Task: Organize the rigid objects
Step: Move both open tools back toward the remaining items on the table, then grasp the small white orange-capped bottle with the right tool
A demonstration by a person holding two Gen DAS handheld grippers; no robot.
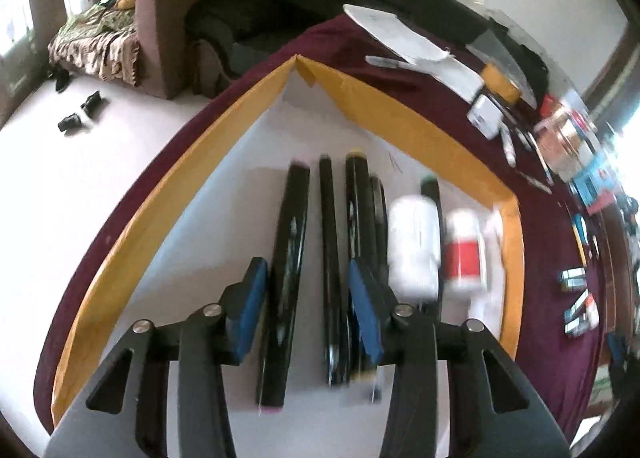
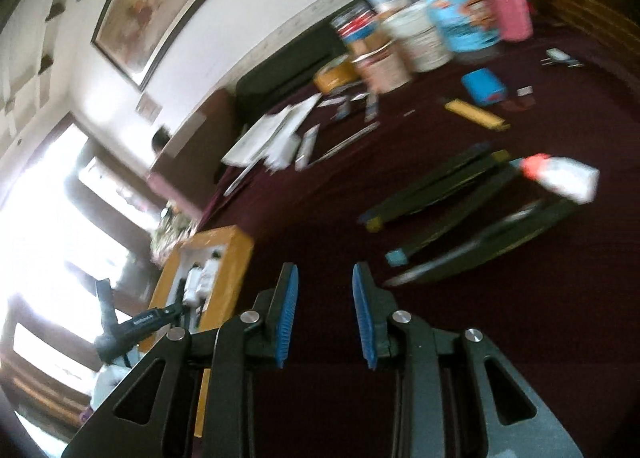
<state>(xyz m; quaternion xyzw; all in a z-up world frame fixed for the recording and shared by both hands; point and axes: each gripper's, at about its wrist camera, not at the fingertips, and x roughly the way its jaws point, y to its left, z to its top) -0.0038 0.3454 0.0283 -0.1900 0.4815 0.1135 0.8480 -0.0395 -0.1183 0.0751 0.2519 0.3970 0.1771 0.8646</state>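
Table (image 1: pixel 540 218): a maroon cloth is seen across it, littered with jars, papers and small boxes along the far edge.
Tray (image 1: pixel 168 194): a yellow-rimmed white tray is shown at the table's near corner; the sorted goods are gathered inside.
Markers in tray (image 1: pixel 286 266): several long black markers are laid side by side, roughly parallel, with two white bottles (image 1: pixel 412 246) just beside them on the right, one red-labelled.
Loose markers (image 2: pixel 432 188): more black markers, colour-tipped, are left on the cloth well apart from the tray, a red-capped white bottle (image 2: pixel 568 176) lying across their far ends.
Left gripper (image 1: pixel 306 298): jaws are held at a middling gap over the tray; two markers lie in line between the pads, yet no pad is seen pressing, so nothing is judged held.
Right gripper (image 2: pixel 326 310): jaws are kept narrow and empty above bare cloth, aimed toward the loose markers.
Risk, left: the tidy row could be nudged askew if the pads are dragged across it on the way out.
Risk, right: with jaws this narrow a marker could be pushed away instead of straddled; the bottle on top could be sent rolling.
View gap: only the left camera shows the row's order inside the tray; only the right camera shows the work still waiting.
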